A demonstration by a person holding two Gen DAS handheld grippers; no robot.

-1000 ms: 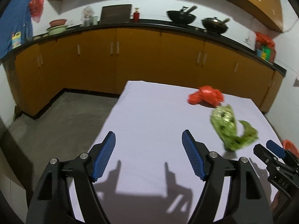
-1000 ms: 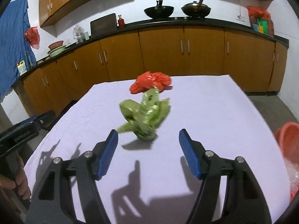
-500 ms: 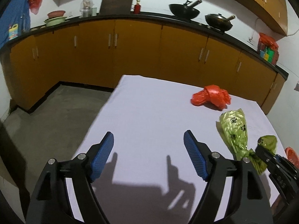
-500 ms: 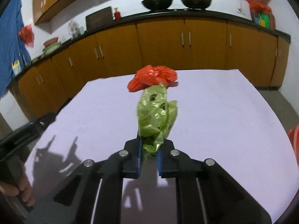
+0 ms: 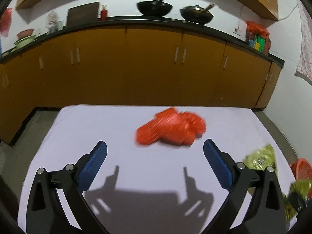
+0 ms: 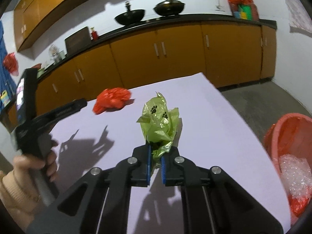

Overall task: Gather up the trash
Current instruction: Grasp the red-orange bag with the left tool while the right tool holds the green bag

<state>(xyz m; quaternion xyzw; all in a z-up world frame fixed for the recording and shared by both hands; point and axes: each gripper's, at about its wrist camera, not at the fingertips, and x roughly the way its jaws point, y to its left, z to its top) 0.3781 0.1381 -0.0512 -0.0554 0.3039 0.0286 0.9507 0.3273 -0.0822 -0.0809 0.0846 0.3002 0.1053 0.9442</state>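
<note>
The green bag (image 6: 159, 125) is clamped at its crumpled lower end by the right gripper (image 6: 155, 163) and held above the table (image 6: 204, 117). It is judged light, soft and slippery, so a bunched fold is best pinched. The red bag (image 5: 171, 129) lies on the table ahead of the left gripper (image 5: 155, 162), whose jaws are spread wide. A red bin (image 6: 288, 136) stands to the right.

I saw a kitchen: orange-brown base cabinets (image 5: 152, 64) ran along white walls (image 5: 120, 2) under a black worktop (image 6: 175, 19) carrying two black woks (image 5: 155, 8). Matching wall cabinets (image 6: 48, 5) hung above. The floor (image 6: 263, 101) was grey concrete, and hard light threw sharp shadows.
</note>
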